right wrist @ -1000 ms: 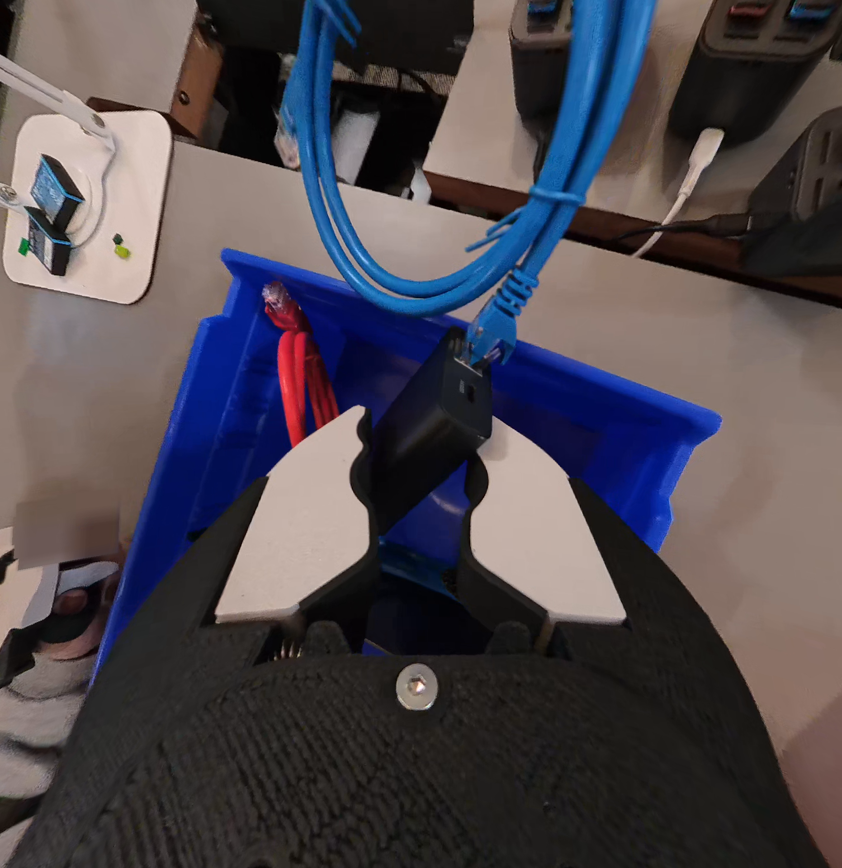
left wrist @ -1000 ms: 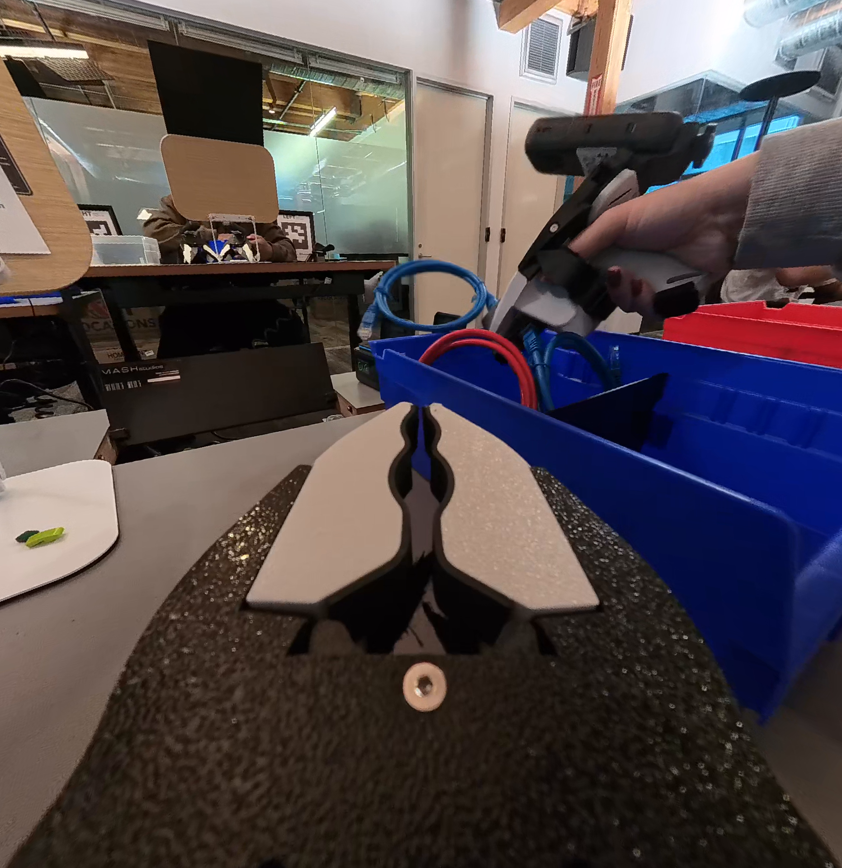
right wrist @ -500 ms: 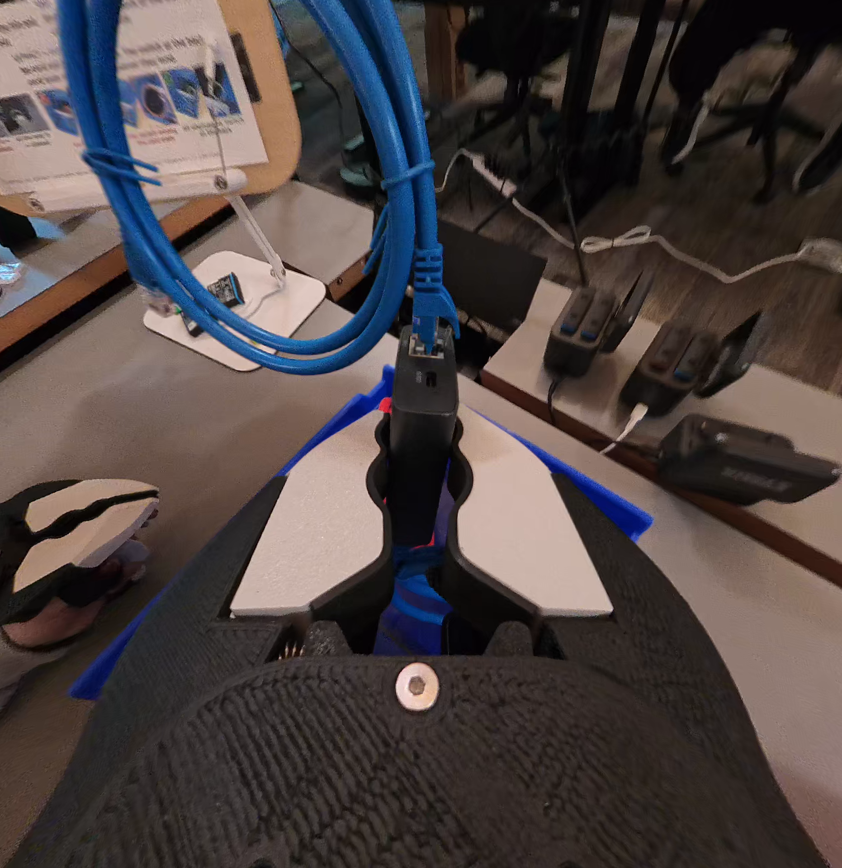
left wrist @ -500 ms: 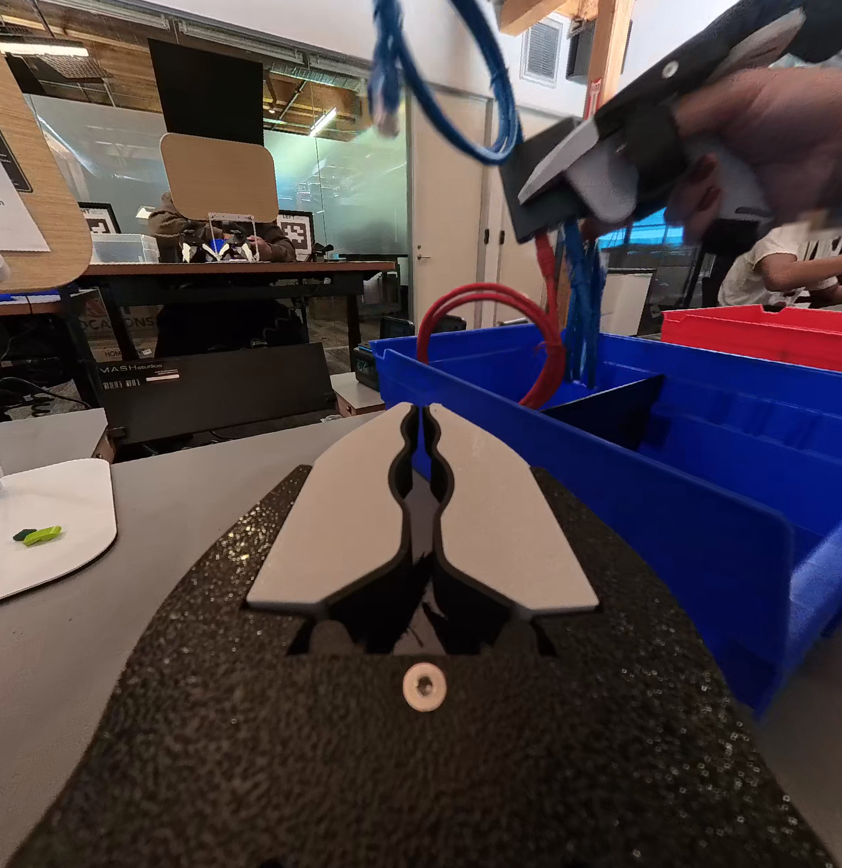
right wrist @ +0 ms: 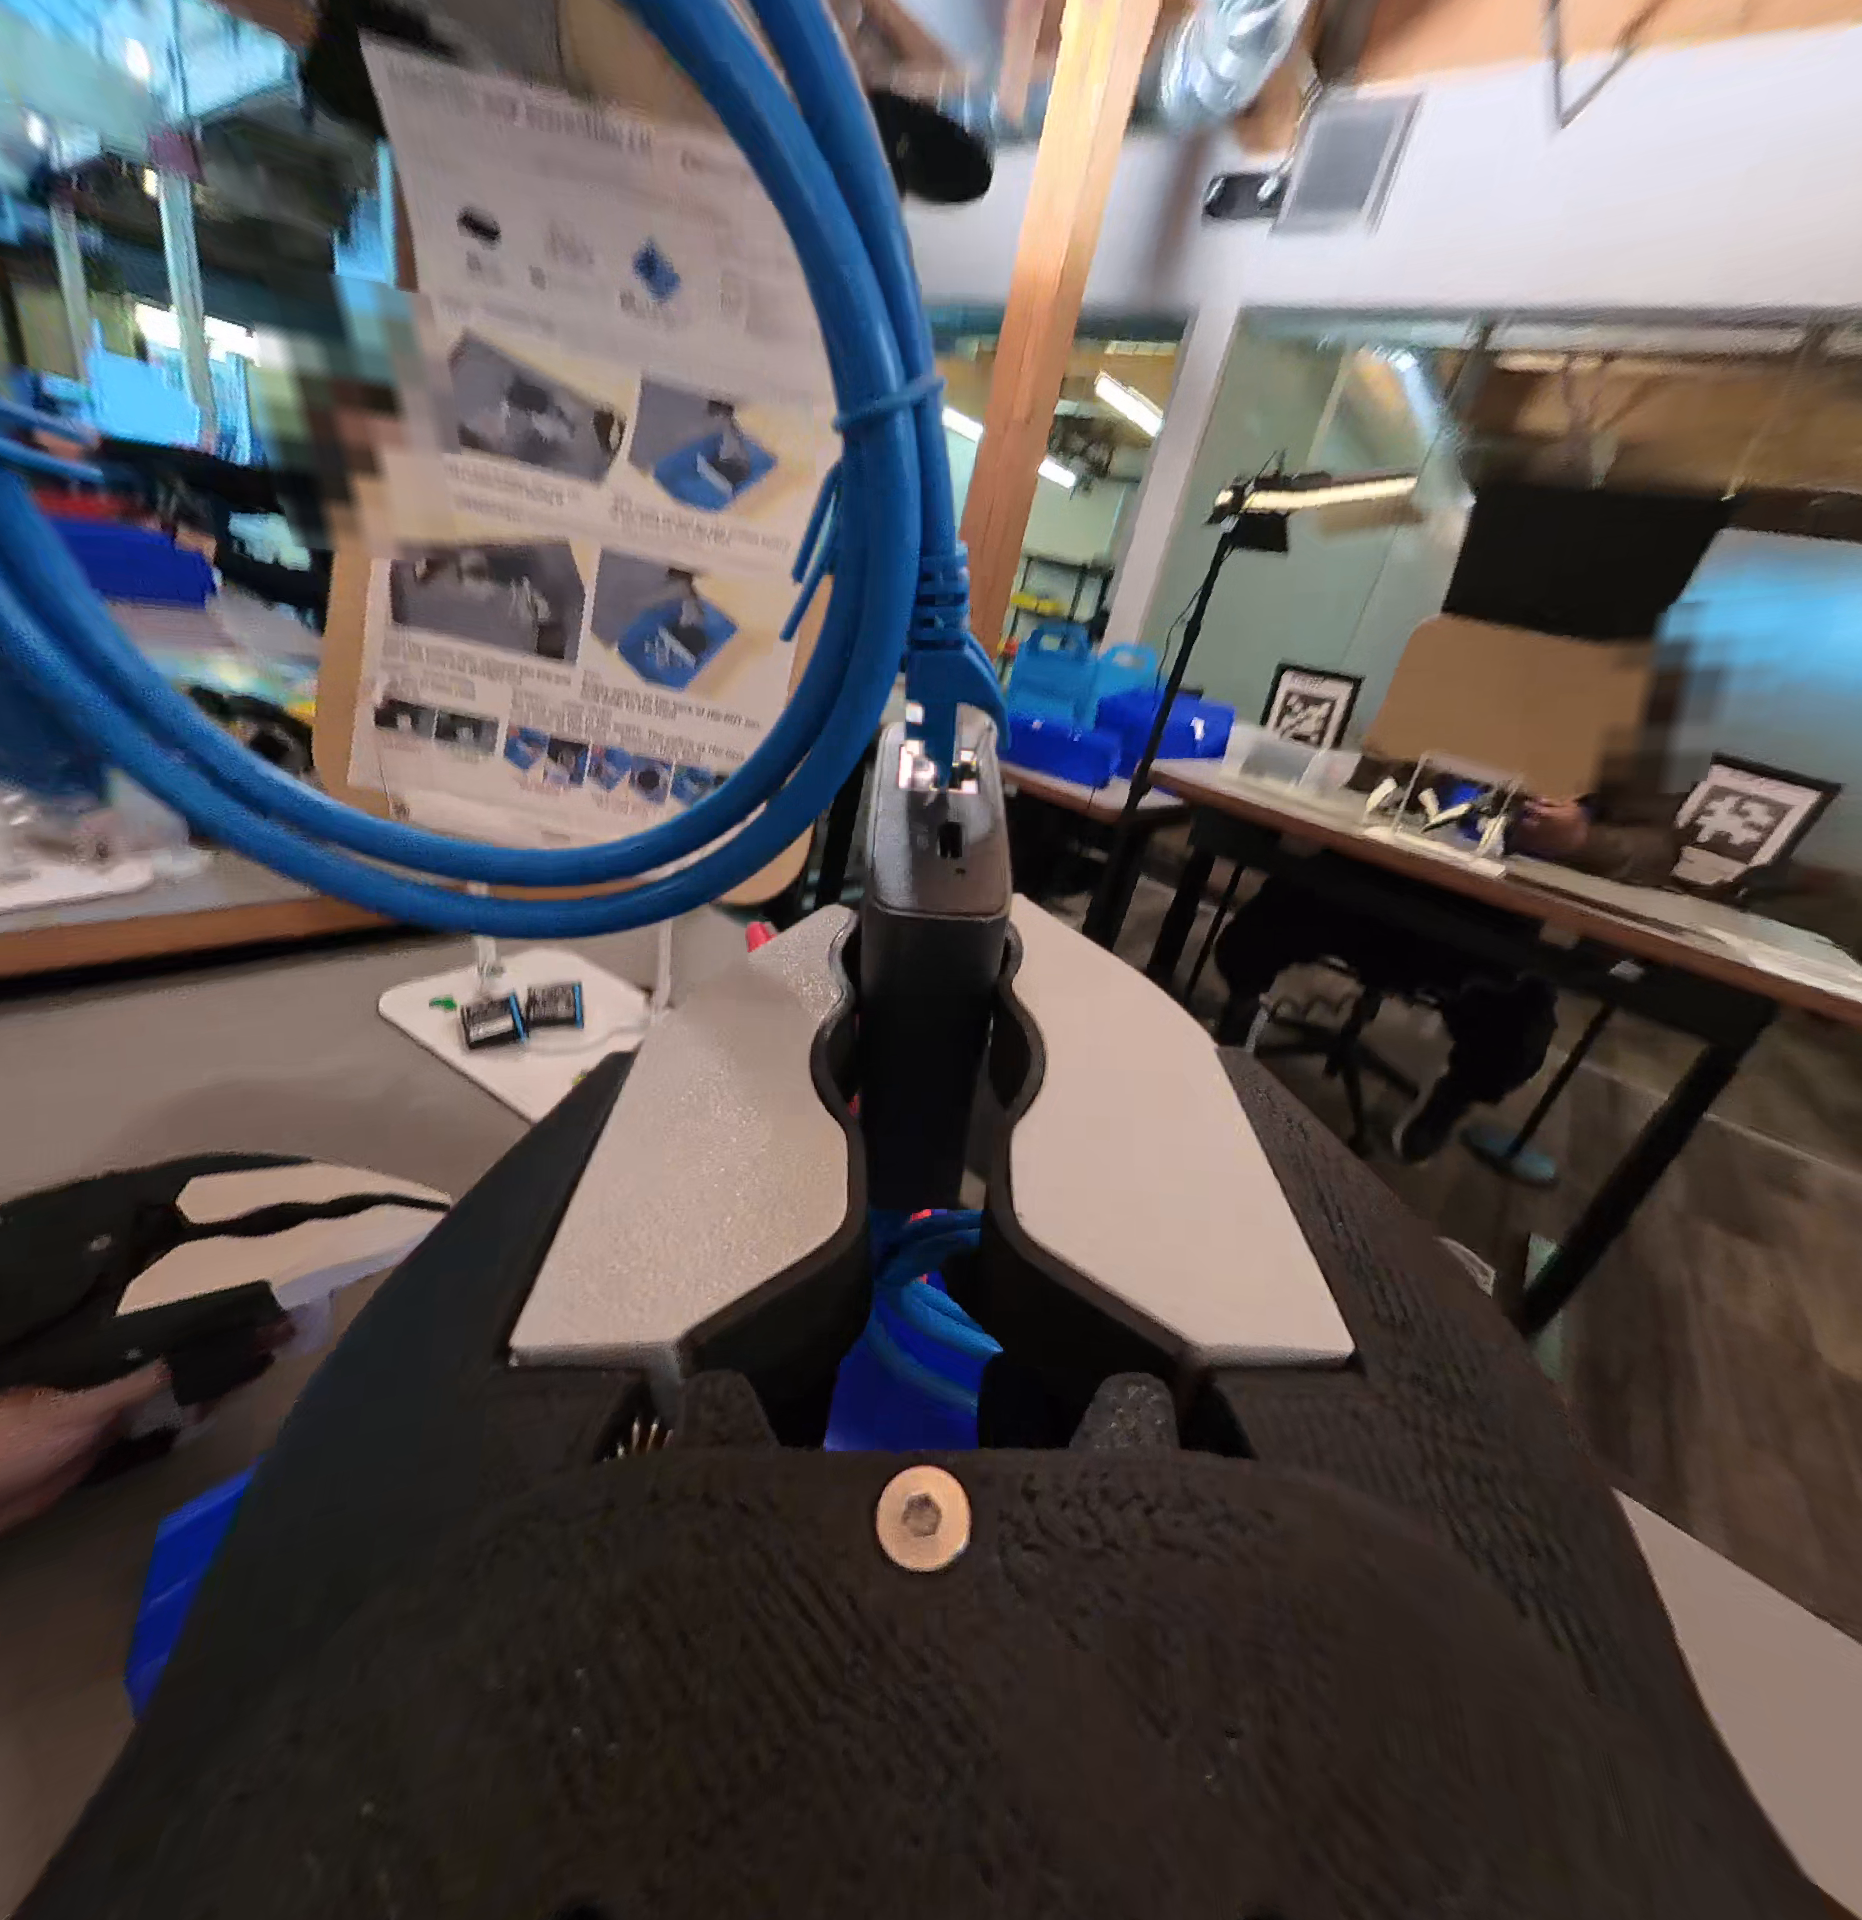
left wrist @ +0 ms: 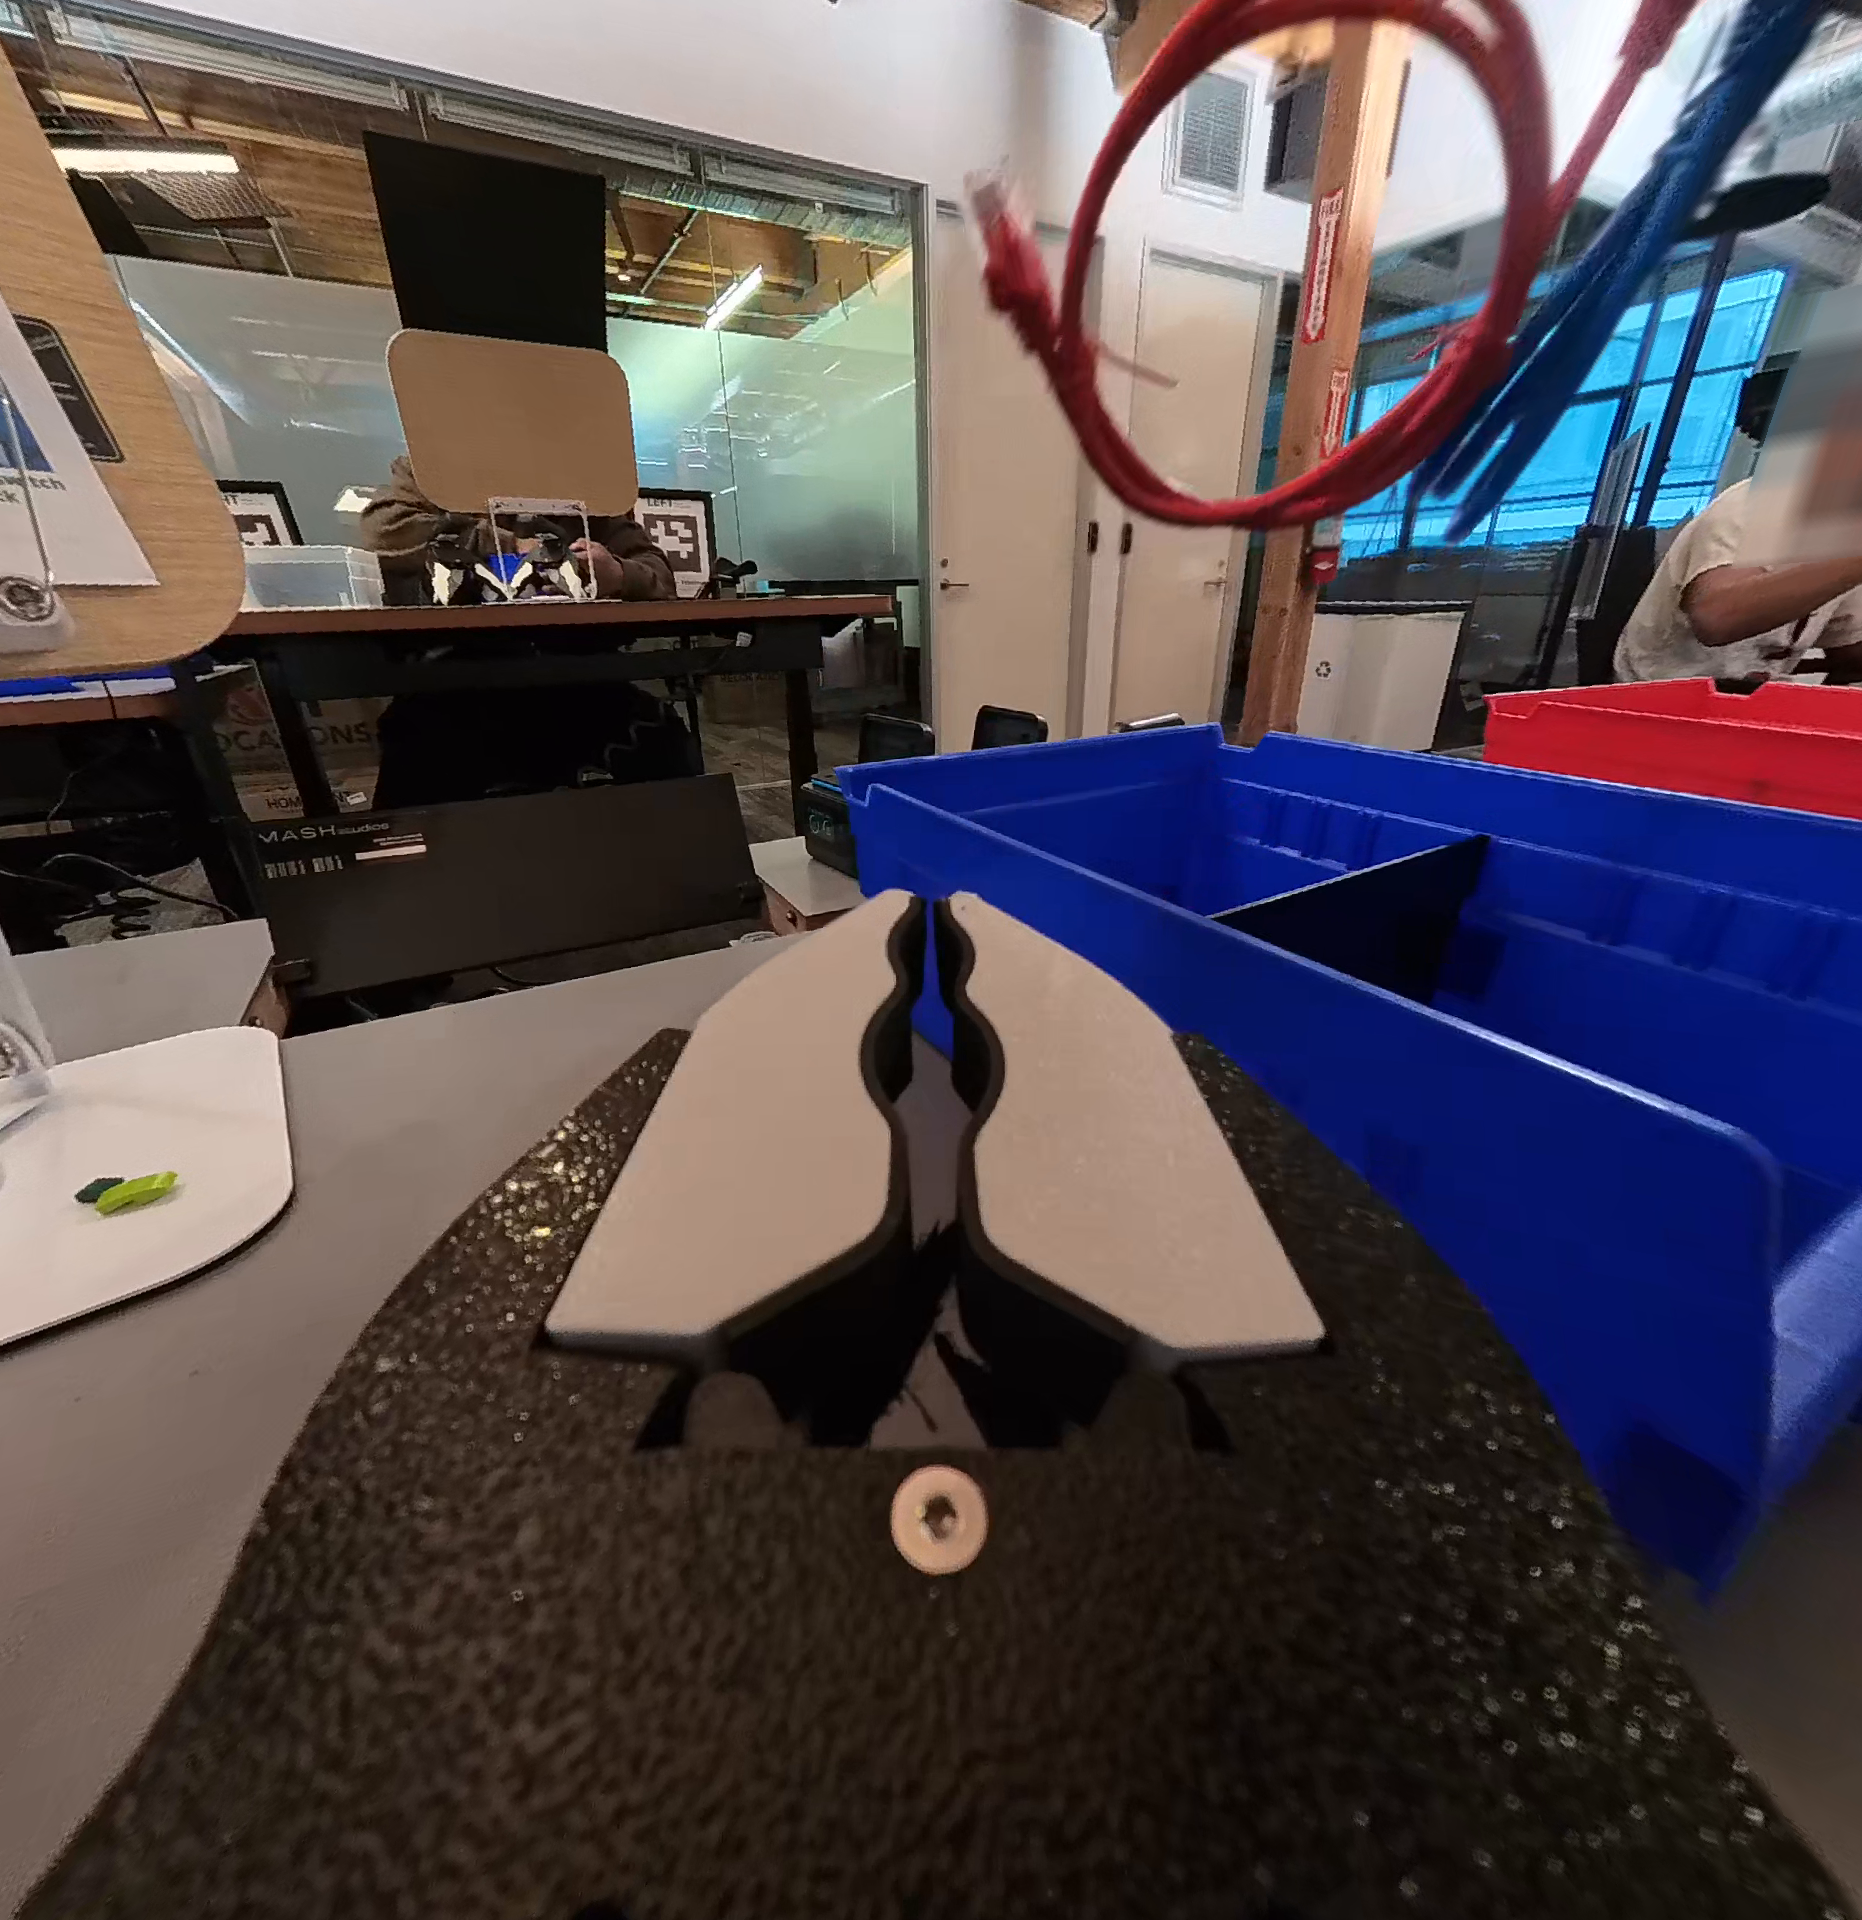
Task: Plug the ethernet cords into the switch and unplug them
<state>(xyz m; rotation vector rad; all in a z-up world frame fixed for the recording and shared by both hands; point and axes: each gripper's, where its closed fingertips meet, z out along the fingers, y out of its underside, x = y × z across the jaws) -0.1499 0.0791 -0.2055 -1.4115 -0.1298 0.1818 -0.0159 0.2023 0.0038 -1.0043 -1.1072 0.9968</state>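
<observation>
Right gripper (right wrist: 932,997) clamps black box (right wrist: 935,914) — blue cable (right wrist: 636,842) plugged in its end, red cable (left wrist: 1291,260) dangling. Left gripper (left wrist: 929,935) pressed together, empty — beside blue bin (left wrist: 1270,1018) on tabletop.

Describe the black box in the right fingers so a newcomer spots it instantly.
Start at the right gripper, raised above the grey table. Clamped upright between its grey fingers is the black box. Unlike anything nearby, a coiled blue cable plugs into its top end.
</observation>
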